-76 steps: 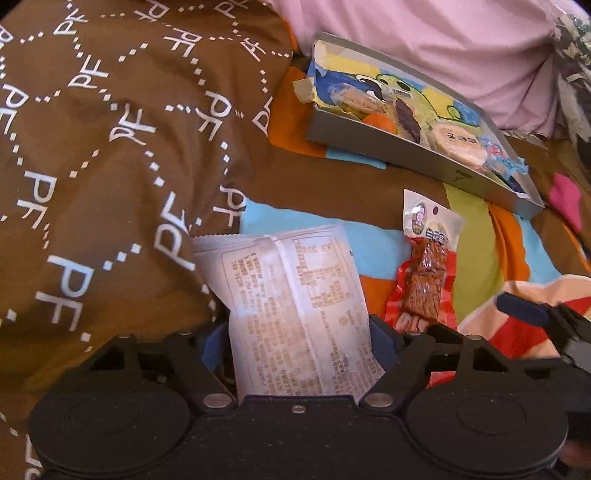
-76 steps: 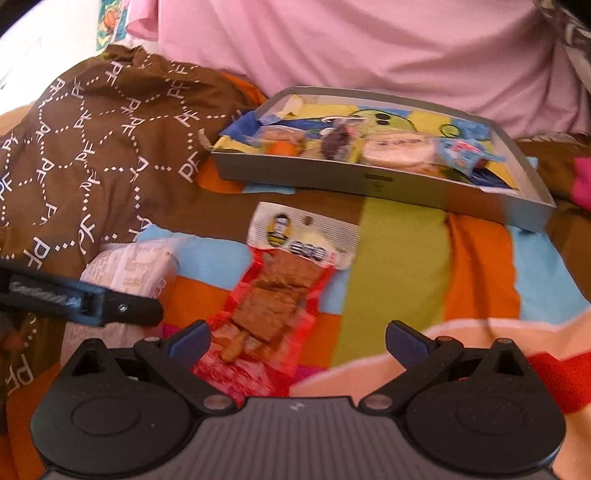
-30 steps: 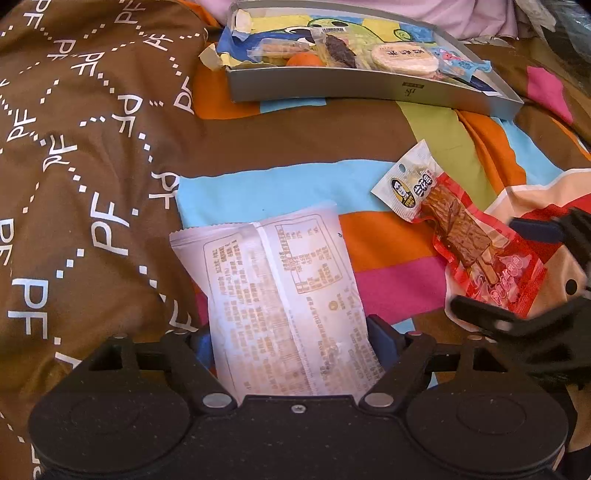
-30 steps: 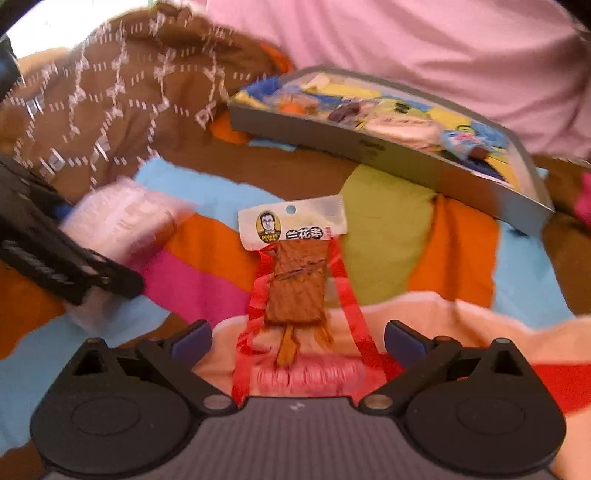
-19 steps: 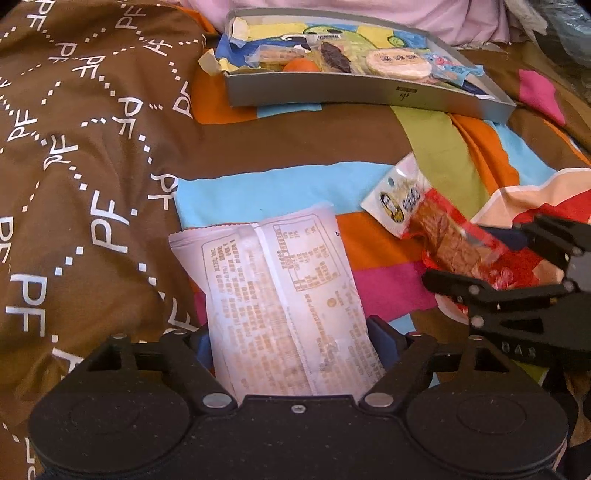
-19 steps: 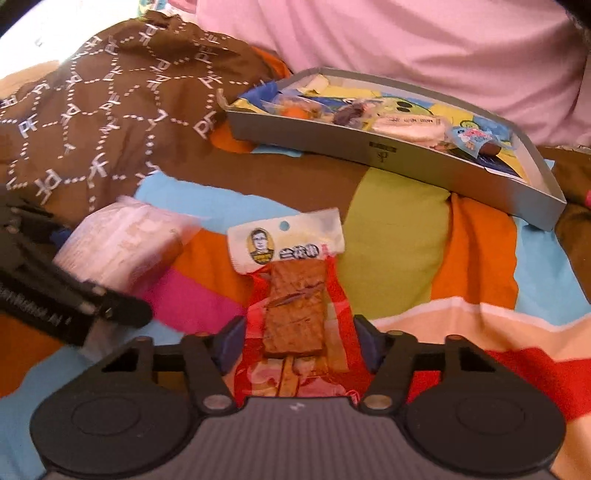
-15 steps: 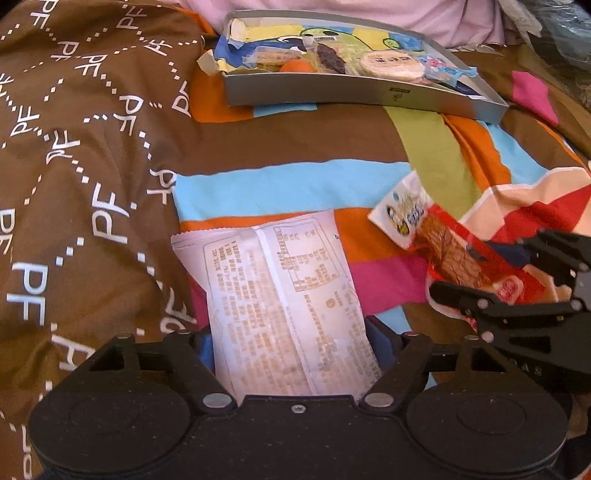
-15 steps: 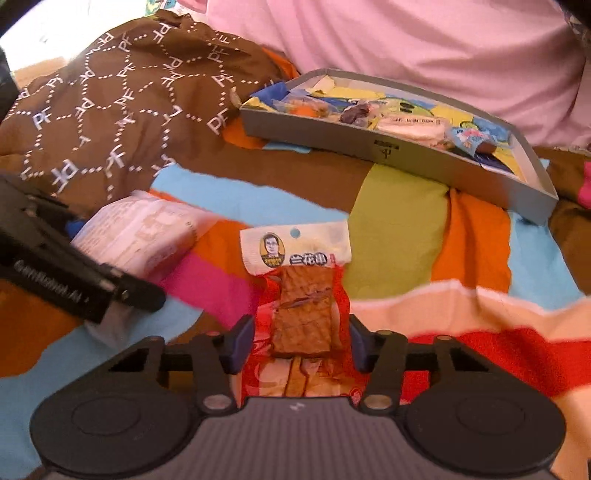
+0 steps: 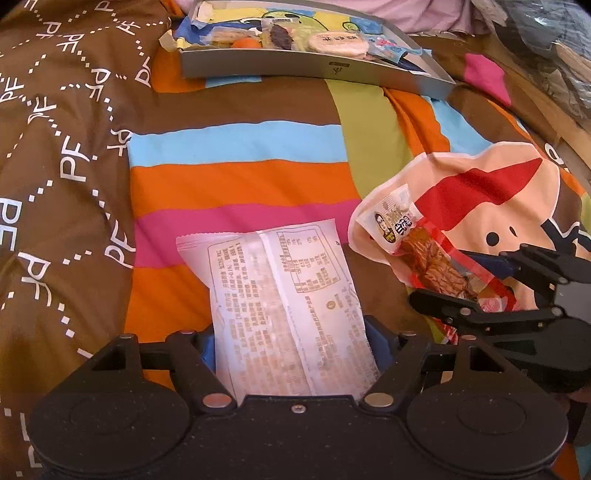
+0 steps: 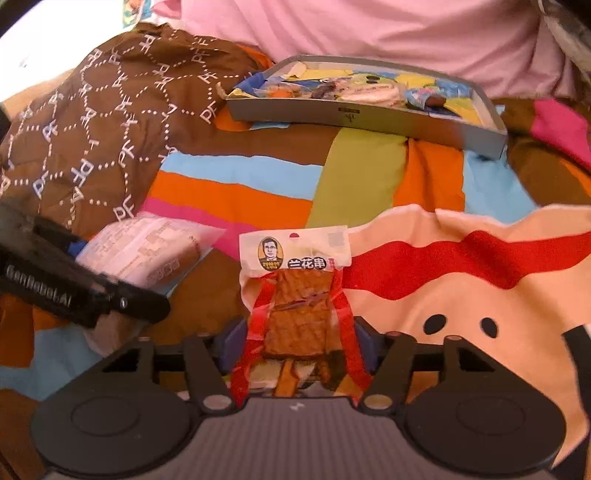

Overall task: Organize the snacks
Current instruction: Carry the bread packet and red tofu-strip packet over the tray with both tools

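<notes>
Left wrist view: left tool [image 9: 291, 345] low over the bed, pointing toward the tray [image 9: 314, 68], jaws closed on the lower end of a white packet [image 9: 284, 306] that juts forward between the blue pads, printed back up, over the striped blanket [image 9: 240, 177]. To the right, right tool [image 9: 476, 284] side-on, angled in from the right edge, pinching the red end of a skewer pack [image 9: 424, 254] whose white header sticks out up and left over the cartoon print. Tray well ahead at top, holding a round cake, an orange item and small wrappers. Brown quilt [image 9: 55, 129] along the left side. Right wrist view: right tool [image 10: 295, 343] level, aimed at the tray [image 10: 362, 114], jaws narrowed onto the skewer pack [image 10: 295, 295], which stands up between the pads, header and portrait label facing the camera, something hidden from the other view. Left tool [image 10: 85, 295] at far left, seen from the side and blurred, branded lettering on its finger, with the white packet [image 10: 144, 254] gripped and poking out rightward, just beside the skewer pack but apart from it. Pink pillow [image 10: 369, 33] behind the tray, barely shown in the left view. Tray well apart from both packs, beyond the stripes.
</notes>
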Demonstrator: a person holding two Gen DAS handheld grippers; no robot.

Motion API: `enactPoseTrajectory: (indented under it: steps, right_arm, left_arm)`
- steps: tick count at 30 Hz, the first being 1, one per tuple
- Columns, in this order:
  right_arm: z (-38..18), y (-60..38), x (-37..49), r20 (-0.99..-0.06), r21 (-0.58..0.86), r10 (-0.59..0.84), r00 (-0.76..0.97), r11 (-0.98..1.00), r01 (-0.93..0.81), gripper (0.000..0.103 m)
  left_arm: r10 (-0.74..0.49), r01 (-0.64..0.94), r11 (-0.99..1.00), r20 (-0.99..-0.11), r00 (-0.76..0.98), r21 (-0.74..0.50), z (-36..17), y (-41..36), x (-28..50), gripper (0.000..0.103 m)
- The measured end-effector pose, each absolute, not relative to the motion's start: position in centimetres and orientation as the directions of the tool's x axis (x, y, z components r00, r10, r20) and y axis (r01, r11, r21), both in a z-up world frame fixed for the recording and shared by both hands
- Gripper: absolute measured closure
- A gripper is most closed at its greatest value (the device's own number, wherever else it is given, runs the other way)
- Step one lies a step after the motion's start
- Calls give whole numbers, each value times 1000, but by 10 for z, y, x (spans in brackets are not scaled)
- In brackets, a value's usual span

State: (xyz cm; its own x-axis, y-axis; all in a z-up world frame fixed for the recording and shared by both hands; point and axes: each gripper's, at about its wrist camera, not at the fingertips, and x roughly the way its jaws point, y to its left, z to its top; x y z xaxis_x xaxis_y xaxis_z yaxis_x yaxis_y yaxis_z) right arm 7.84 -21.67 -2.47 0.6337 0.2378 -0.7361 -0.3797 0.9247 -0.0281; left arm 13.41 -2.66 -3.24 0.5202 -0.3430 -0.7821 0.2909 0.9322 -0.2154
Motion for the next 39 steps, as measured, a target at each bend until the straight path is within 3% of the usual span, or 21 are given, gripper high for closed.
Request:
enactPoseTrajectory:
  steps: [15,19,22,30,34,39]
  right_arm:
    - [-28,-210,70,-738,-42,232,633,922,-386,37]
    - [-19,-203,57,-717,-105,216,662,906,-410,53]
    - [-20,-196,50,-716,-172,184,674,889,-425,53]
    - [-16,-201,48,-708,-155,178,683,905,-397,55]
    - [-18,-201,48,-713,-158,174,679,904,-398,53]
    - [-22,-218,61,-743,-18,216,633,940,-341,35]
  left_arm:
    - [-321,231,945,-782,534,-231,-30,-27,132,30]
    - [-325,230,945,-772,546,-235,-28,-26,125,31]
    - [-326,236,944,-771,547,-232,-28,-28,121,31]
    - [-334,230,942,-763,553,-246,-27,-27,120,32]
    - [-337,233,941,-762,552,-247,-27,-27,119,32]
    - [-336,234,941,-763,552,-245,-28,-27,120,32]
